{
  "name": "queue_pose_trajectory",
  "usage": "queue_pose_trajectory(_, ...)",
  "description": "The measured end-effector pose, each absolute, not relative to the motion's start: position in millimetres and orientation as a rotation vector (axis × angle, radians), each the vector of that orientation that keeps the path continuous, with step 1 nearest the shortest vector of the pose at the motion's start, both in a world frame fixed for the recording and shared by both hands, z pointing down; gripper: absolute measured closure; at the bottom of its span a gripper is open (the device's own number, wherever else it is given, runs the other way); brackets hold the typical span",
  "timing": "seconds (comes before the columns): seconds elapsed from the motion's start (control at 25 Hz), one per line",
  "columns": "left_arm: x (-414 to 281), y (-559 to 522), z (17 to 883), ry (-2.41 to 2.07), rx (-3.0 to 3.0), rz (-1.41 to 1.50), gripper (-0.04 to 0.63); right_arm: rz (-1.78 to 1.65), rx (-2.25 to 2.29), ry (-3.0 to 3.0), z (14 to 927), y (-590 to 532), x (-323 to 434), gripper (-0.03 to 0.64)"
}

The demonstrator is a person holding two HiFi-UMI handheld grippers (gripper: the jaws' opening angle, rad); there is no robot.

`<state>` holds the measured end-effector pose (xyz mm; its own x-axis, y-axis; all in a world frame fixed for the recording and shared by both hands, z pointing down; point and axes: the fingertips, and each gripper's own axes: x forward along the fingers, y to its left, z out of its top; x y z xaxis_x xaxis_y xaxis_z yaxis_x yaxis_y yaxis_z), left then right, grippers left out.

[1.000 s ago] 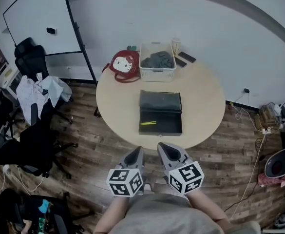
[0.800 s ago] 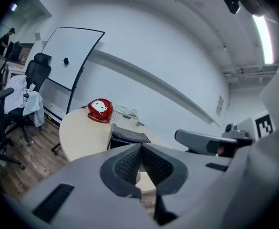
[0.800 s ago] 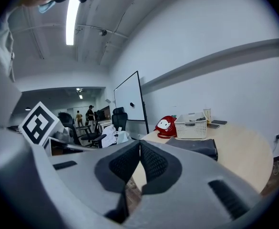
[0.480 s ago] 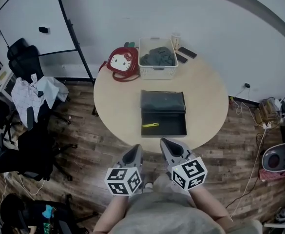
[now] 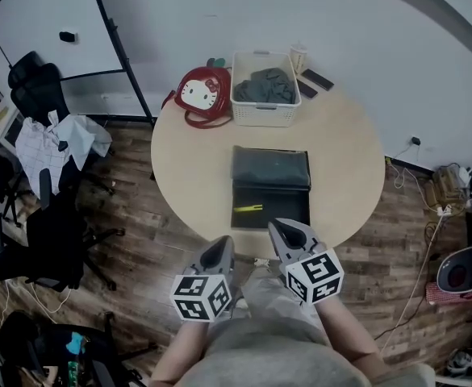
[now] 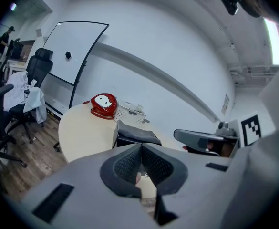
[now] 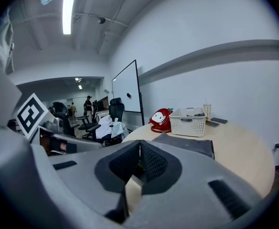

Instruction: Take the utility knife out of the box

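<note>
The right hand-held gripper (image 5: 282, 230) has its jaws pressed together with nothing between them, and the left hand-held gripper (image 5: 221, 247) is the same: closed and empty. Both have advanced since a second ago. Then they hung over the wood floor (image 5: 139, 240), short of the table. Now the right one's tip reaches the near rim of the round pale wooden worktop (image 5: 187, 176), just short of the front right corner of the shallow black box (image 5: 282, 205). The left one trails beside it, its tip still just off the rim.

The box lies open in the middle of the worktop, its lid (image 5: 269, 168) folded back on the far side. The yellow-green utility knife (image 5: 248, 208) rests inside, toward the left of the tray, untouched.

So this looks like the approach only: either gripper must open before it can reach into the tray for the knife. Beyond the box stand a white slatted basket (image 5: 261, 113) and a red round bag (image 5: 199, 97), well clear.
</note>
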<state>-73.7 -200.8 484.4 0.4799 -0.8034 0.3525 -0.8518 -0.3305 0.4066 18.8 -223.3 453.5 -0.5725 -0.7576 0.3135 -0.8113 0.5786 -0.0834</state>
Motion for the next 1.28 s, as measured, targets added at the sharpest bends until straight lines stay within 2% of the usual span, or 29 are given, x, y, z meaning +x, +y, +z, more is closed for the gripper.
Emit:
queue_pose_trajectory(0.6,-67,-260,523,-1.400,2.075,0.171,0.592,0.167,0.902,-2.357,541,-310,18,0.617)
queue_pose_trajectory(0.96,-70,-274,534,-1.413,2.028,0.166,0.592,0.141,0.493,-2.165,618,-316,5,0.612)
queue_pose_trajectory(1.04,-72,-277,537,-1.419,2.019,0.165,0.592,0.126,0.409,-2.130,631,-313,3,0.510)
queue_pose_trajectory(1.28,-75,-280,540,-1.431,2.001,0.162,0.591,0.061,0.333,-2.072,653,-314,0,0.499)
